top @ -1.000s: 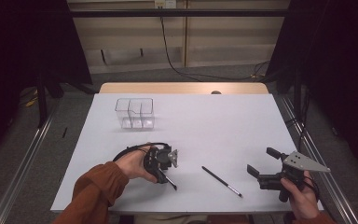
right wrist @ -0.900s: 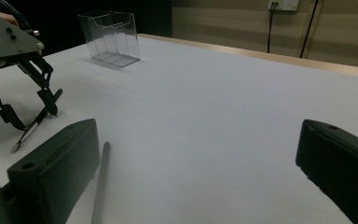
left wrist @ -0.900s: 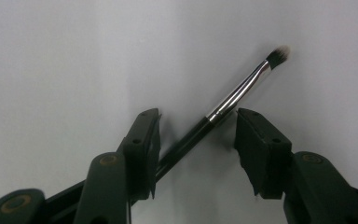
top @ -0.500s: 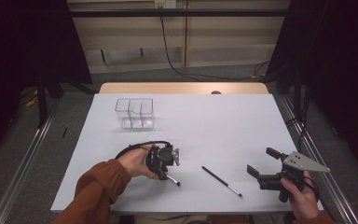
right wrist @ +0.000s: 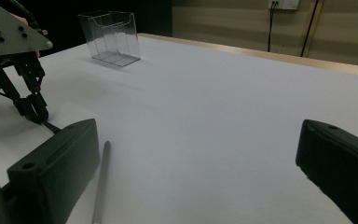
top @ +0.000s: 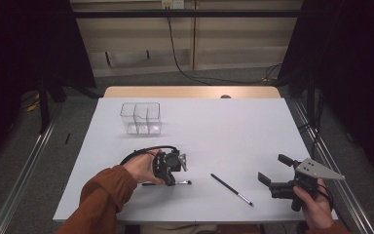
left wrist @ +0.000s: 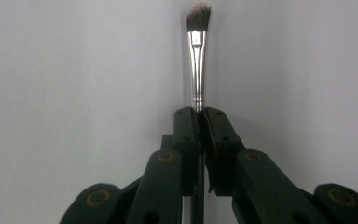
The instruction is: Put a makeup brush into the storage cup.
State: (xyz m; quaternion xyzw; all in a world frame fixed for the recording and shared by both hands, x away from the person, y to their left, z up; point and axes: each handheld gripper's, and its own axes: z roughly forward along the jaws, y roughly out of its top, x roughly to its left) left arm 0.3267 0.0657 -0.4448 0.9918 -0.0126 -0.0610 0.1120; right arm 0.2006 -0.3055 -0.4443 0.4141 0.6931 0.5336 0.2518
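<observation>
On the white table (top: 214, 126), my left gripper (top: 168, 181) points down at a thin makeup brush (top: 182, 183) lying near the front edge. In the left gripper view its jaws have just been closing and now stand shut (left wrist: 200, 116) on the brush's handle, with the silver ferrule and dark bristles (left wrist: 197, 56) sticking out beyond them. A second brush (top: 231, 189) lies apart to the right, also seen as a grey handle (right wrist: 101, 182). My right gripper (top: 274, 169) rests at the front right, its jaws wide open (right wrist: 198, 135) and nothing between them.
A clear plastic box with compartments (top: 141, 118) stands at the back left of the table, and it is also in the right gripper view (right wrist: 112, 37). The table's wooden far edge (top: 190, 91) runs behind it. A black cable (top: 146, 151) loops from the left gripper.
The left gripper's jaws have closed on the brush under them, and that brush has swung from slanted to nearly level across the table. The right gripper has kept still.
</observation>
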